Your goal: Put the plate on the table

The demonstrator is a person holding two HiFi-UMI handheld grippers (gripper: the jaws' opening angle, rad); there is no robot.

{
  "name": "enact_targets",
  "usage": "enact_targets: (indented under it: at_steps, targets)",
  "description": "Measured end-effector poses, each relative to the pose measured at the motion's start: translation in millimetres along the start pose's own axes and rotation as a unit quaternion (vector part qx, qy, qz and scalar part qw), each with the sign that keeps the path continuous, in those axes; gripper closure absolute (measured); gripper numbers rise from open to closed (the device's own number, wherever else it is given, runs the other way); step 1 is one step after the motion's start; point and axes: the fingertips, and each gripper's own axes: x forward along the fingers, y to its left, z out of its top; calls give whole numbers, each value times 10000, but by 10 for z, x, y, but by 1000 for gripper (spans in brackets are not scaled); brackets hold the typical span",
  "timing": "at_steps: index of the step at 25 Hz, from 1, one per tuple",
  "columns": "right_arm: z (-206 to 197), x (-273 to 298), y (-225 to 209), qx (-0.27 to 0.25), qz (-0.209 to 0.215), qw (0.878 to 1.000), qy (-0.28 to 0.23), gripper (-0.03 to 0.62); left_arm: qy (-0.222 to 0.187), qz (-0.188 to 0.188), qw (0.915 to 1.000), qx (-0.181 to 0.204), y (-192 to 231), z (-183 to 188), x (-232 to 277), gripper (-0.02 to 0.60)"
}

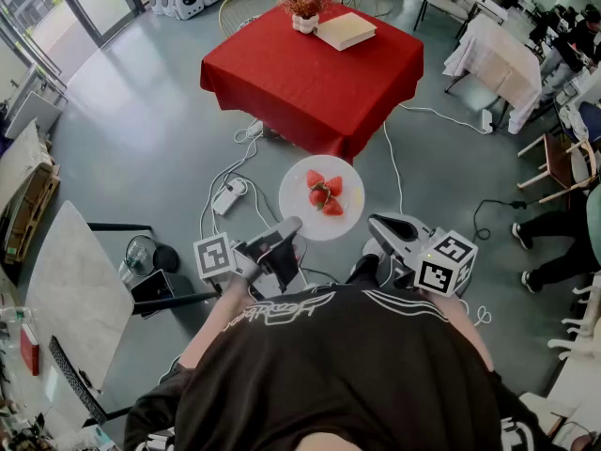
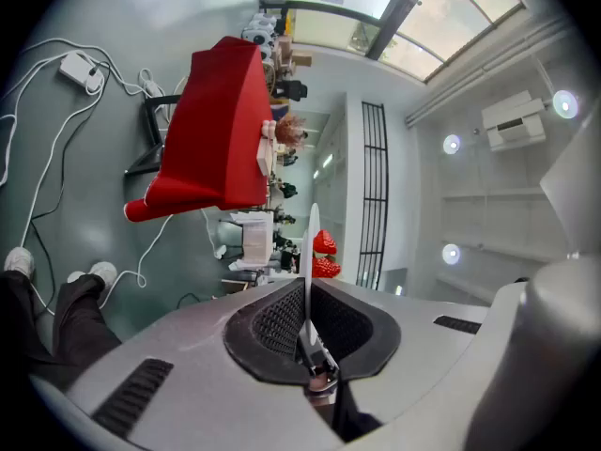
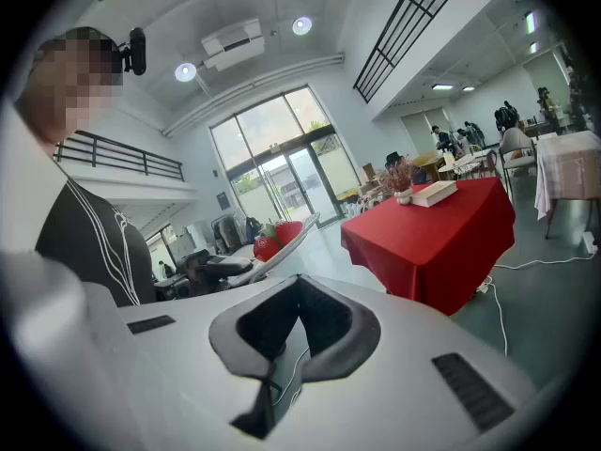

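Fingers (image 2: pixel 272 322) of the left gripper (image 1: pixel 285 231) clamp the rim of the round white plate (image 1: pixel 293 198) carrying strawberries (image 1: pixel 325 194), above the floor, short of the red-clothed table (image 1: pixel 310 73). The right gripper (image 1: pixel 380 225) is slightly parted, empty. Carry level; set down flat on bare cloth.

Red table (image 1: pixel 310 73): book (image 1: pixel 346 31), perhaps potted plant (image 1: pixel 305 6).

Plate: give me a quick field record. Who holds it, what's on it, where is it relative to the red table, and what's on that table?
plate: white, in the air over the floor, short of the table
load: strawberries
left gripper: shut on the plate's rim
right gripper: open, empty, beside the plate
table: red cloth, ahead; book and potted plant at far edge
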Motion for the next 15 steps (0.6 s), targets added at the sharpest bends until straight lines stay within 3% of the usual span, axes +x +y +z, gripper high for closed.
enact_targets:
  at_steps: [15]
  targets:
    - [-25, -62, -102, 178, 15, 9998, -100, 586, 48, 80, 10000, 26, 44, -14, 99, 563]
